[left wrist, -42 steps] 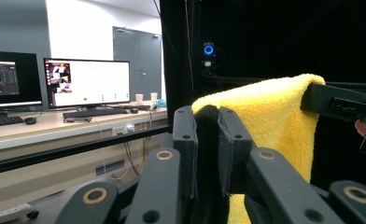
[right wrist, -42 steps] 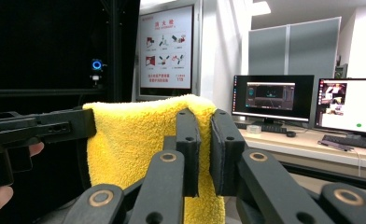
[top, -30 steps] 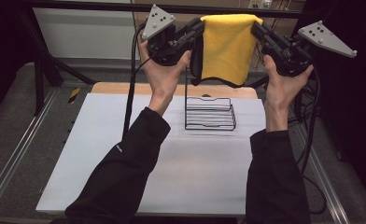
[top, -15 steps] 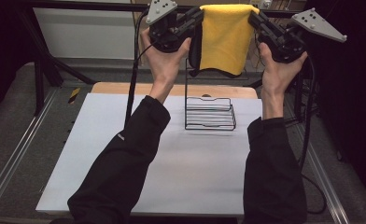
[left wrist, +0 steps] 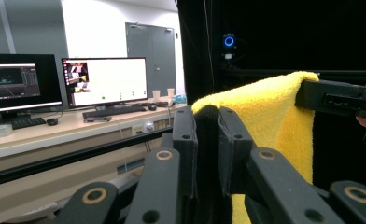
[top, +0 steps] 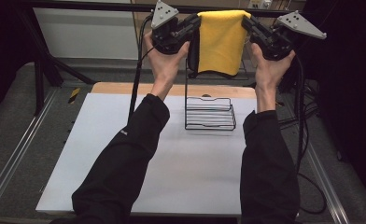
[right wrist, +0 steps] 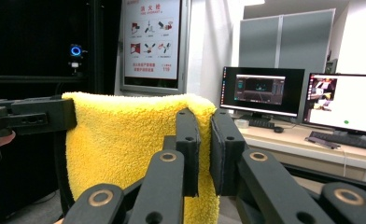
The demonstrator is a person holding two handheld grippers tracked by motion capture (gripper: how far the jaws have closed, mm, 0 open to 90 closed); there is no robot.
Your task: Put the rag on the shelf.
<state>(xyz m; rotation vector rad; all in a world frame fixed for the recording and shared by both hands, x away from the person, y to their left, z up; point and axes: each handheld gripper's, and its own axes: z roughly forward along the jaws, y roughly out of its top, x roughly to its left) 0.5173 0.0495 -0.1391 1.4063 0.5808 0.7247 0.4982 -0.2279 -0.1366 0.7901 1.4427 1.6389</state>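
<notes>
Two hand-held grippers, left hand-held gripper (top: 194, 24) and right hand-held gripper (top: 246, 23), each pinch the yellow towel (top: 222, 42) above the wire rack (top: 210, 113).

Dim surroundings — bright, sharp tabletop

Fluffy yellow terry cloth (top: 223, 42), matt

The towel (top: 221, 41) hangs between both grippers, above the wire rack (top: 210, 113) on the table (top: 102, 140).
</notes>
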